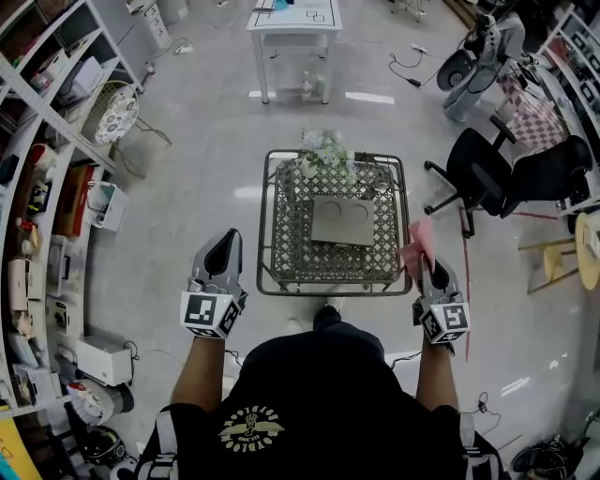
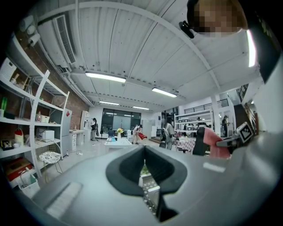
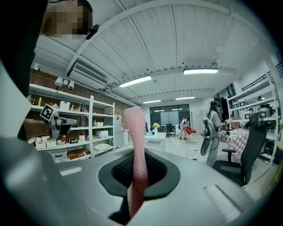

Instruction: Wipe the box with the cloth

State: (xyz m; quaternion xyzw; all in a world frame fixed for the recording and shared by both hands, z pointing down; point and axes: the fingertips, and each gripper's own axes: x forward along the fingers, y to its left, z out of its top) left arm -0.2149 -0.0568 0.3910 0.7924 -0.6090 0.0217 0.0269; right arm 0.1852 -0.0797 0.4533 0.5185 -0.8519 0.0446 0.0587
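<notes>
A flat grey box [image 1: 342, 220] lies on the wire-mesh table [image 1: 281, 244] ahead of me. My right gripper [image 1: 429, 266] is held at the table's right front corner, shut on a pink cloth [image 1: 417, 246] that sticks up from its jaws. In the right gripper view the pink cloth [image 3: 136, 159] rises between the closed pads. My left gripper [image 1: 222, 255] hovers left of the table, shut with nothing in it; in the left gripper view its jaws meet with only a thin slit, and the right gripper with the pink cloth [image 2: 215, 142] shows at right.
A small vase of flowers [image 1: 324, 150] stands at the table's far edge. Shelving [image 1: 47, 187] runs along the left, a white table [image 1: 292, 28] is farther ahead, black office chairs [image 1: 497, 173] sit at right. People [image 3: 212, 128] stand in the room beyond.
</notes>
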